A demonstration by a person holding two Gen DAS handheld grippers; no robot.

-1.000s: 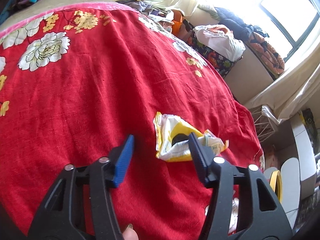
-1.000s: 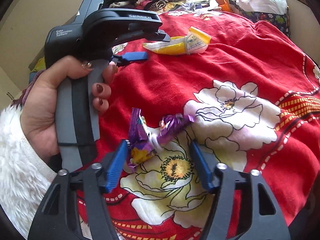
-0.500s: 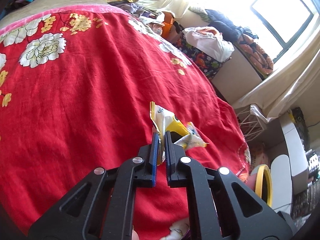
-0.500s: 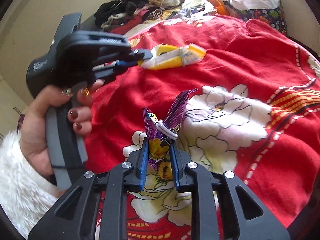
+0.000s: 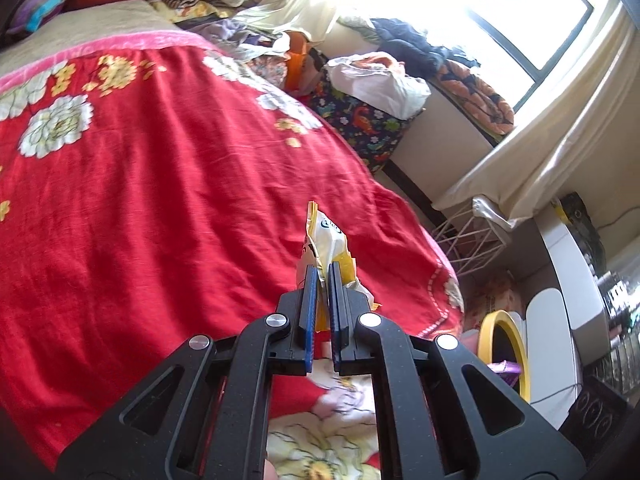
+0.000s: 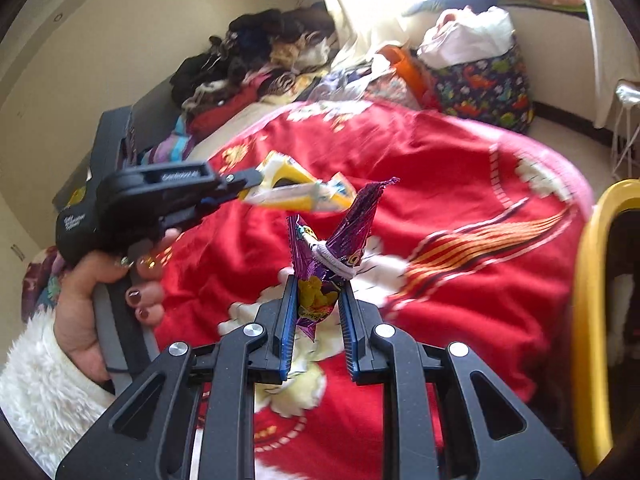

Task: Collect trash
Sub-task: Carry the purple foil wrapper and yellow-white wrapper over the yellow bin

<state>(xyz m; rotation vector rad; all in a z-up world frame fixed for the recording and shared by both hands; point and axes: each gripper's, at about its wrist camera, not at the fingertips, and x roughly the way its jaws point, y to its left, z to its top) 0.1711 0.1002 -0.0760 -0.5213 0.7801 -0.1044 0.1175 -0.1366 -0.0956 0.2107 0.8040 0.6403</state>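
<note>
My left gripper (image 5: 323, 272) is shut on a yellow and white snack wrapper (image 5: 325, 241) and holds it in the air above the red flowered bedspread (image 5: 160, 208). In the right wrist view the left gripper (image 6: 248, 184) shows at the left with that wrapper (image 6: 298, 192). My right gripper (image 6: 316, 296) is shut on a purple snack wrapper (image 6: 340, 240) tied with a band, held above the bedspread (image 6: 460, 208). A yellow-rimmed bin (image 5: 505, 350) stands on the floor past the bed's corner; it also shows at the right edge of the right wrist view (image 6: 592, 320).
Piled clothes (image 6: 256, 60) lie at the bed's head. A patterned bag with a white plastic bag (image 5: 376, 84) stands by the window wall. A white wire rack (image 5: 468, 236) and white furniture (image 5: 560, 300) stand near the bin.
Both grippers closed on their wrappers and lifted them off the bedspread. Both have since swung toward the bed's corner, bringing the yellow bin closer.
</note>
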